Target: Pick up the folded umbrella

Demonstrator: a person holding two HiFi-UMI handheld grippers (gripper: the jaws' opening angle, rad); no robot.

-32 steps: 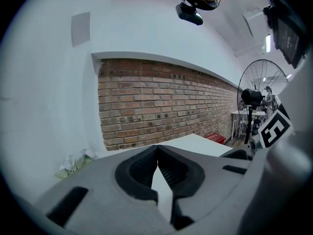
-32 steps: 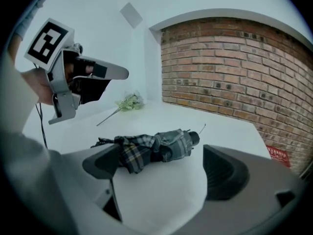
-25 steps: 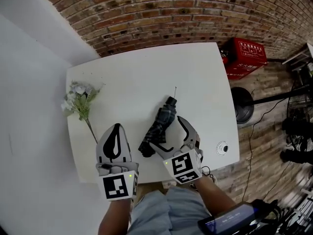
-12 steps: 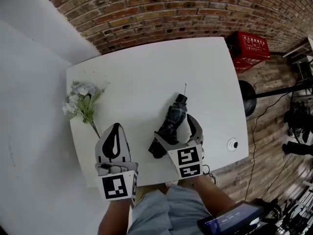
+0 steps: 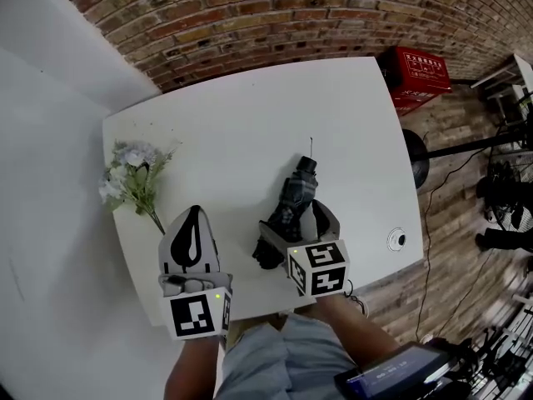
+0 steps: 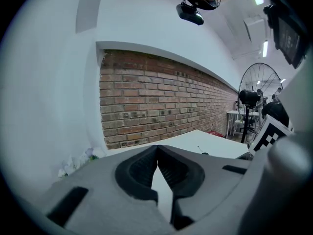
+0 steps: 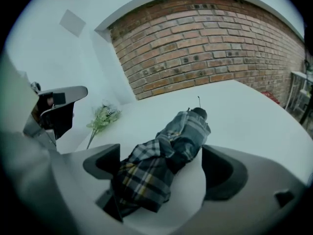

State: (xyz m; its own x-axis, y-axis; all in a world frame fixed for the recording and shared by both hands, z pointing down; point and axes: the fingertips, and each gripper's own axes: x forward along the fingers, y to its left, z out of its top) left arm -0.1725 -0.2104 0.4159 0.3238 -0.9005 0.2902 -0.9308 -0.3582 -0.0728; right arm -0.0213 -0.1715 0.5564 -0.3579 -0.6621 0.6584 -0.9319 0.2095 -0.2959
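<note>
1. Right hand-held gripper (image 5: 298, 222) is down at the counter (image 5: 250, 115) with its jaws spread, one on each side of the folded umbrella (image 5: 290, 207). In its own view the near jaw sits right up against the plaid fabric and the other has a bit of bare counter showing before it, so I wouldn't call it a grip.
2. Left hand-held gripper (image 5: 193, 215) hovers to the left of the umbrella with its jaws pressed together and nothing between them.
3. Umbrella lies flat on the counter, handle end nearest the person, and its thin strap end points away toward the brick wall (image 5: 275, 15).
4. Progress, as I read it: the reach and line-up are done, since the jaws already straddle the fat middle of the bundle. What's left is the squeeze and the lift. The loose fabric will probably squash a fair bit before the jaws bite on anything firm.
5. Counter is plain white. A small bunch of flowers (image 5: 133, 173) lies well left of the umbrella, and a little round thing (image 5: 397, 240) sits by the corner to the umbrella's right. I can't tell what that is.
6. Room: a white wall (image 5: 42, 140) runs along the side far left of the umbrella. Off to the umbrella's right there's wood flooring (image 5: 450, 140), a red crate (image 5: 416, 77) and some dark stands and cables.
</note>
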